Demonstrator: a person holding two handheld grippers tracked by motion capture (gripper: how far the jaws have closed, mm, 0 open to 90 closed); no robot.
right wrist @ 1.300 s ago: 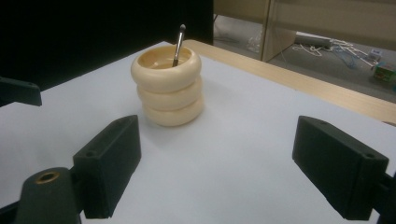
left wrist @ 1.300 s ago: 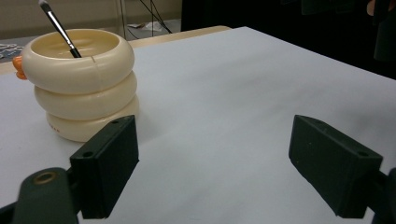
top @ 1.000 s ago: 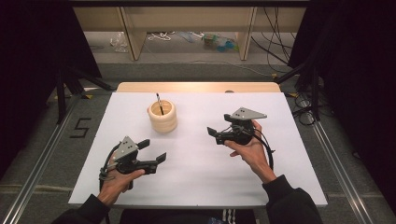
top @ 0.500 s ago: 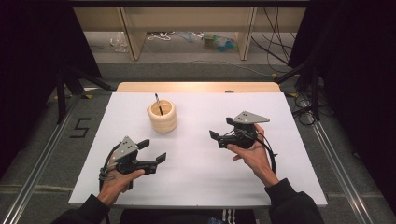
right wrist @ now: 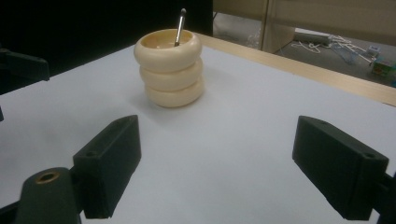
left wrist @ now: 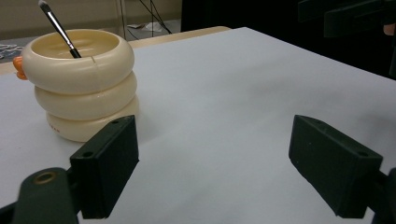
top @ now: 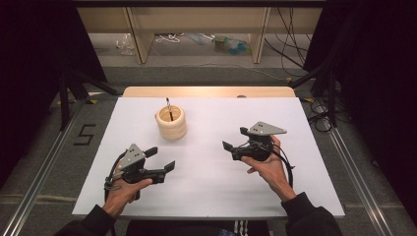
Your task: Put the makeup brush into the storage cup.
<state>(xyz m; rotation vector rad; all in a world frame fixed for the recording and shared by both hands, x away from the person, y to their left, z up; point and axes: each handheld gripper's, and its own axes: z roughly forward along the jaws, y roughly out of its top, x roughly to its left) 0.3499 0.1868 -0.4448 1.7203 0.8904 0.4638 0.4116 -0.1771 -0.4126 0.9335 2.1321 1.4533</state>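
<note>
A cream holder shaped like three stacked rings [top: 171,123] stands upright toward the far left of the white table [top: 211,191], with a thin dark-handled brush [top: 168,108] leaning inside it. The left gripper [top: 158,159] is held low near the front left, jaws spread wide and empty, the holder just beyond its left jaw. The right gripper [top: 235,139] — also wide open, gripping nothing — hovers right of centre, well apart from the holder.

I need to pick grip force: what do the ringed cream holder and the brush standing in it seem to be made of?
Ringed cream holder: probably glazed ceramic or glossy plastic; smooth, with soft highlights on its three stacked rings. Brush: thin dark handle, likely lacquered wood or plastic, with a pale, possibly metal, upper end.
</note>
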